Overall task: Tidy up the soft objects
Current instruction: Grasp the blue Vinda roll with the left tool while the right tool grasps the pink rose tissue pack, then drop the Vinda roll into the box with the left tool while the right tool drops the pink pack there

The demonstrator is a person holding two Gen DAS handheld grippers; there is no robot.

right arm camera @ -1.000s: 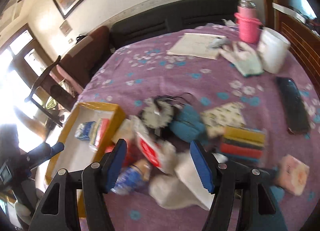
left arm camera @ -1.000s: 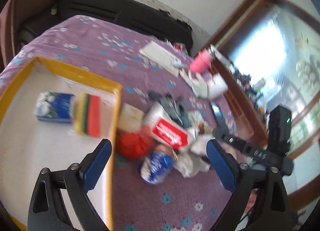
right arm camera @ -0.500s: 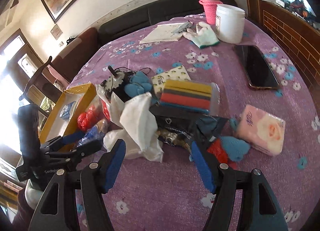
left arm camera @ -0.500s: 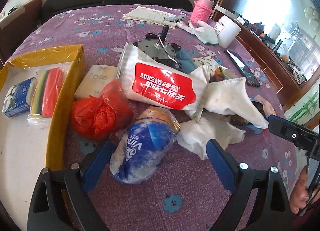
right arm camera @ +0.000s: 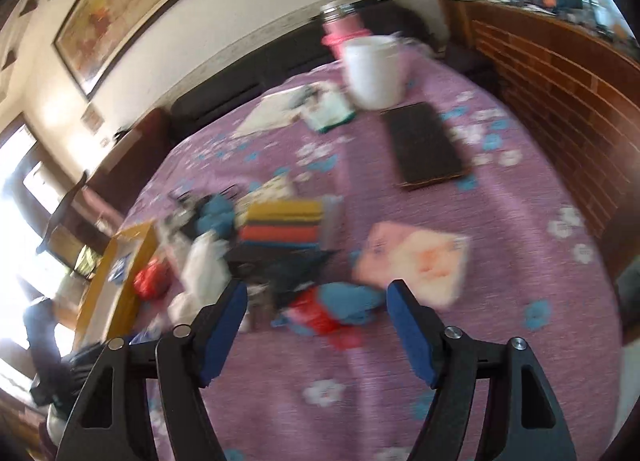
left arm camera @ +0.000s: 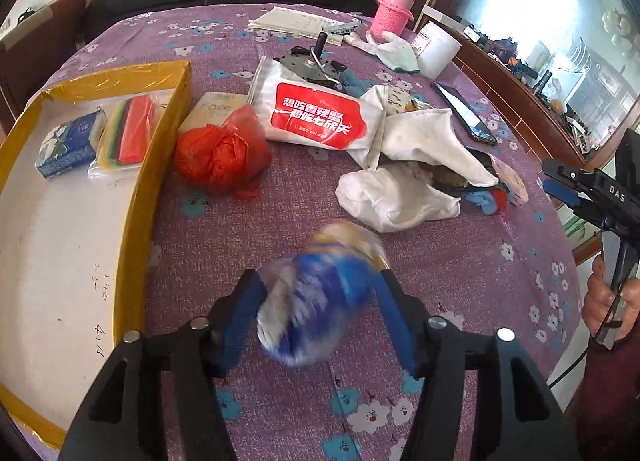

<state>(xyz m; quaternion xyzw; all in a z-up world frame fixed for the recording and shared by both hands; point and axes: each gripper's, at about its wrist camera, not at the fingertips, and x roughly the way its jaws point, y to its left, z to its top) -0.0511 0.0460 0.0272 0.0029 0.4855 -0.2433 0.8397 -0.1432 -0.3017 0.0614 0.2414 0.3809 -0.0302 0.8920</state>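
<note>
Both pads now gripping blue pack (left arm camera: 320, 293), lifted

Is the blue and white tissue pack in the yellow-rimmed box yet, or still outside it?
Outside. The blue and white tissue pack sits blurred between the left hand-held gripper fingers, over the purple cloth, right of the yellow-rimmed box.

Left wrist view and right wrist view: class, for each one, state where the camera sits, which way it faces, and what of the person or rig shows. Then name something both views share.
Left wrist: sits behind the left gripper, looking across the purple table; its fingers clamp a blurred blue packet, and the right gripper shows at the right edge.
Right wrist: sits behind the open right gripper, facing the pile and sofa; nothing held.
Shared: yellow tray, red bag, white tub.
</note>
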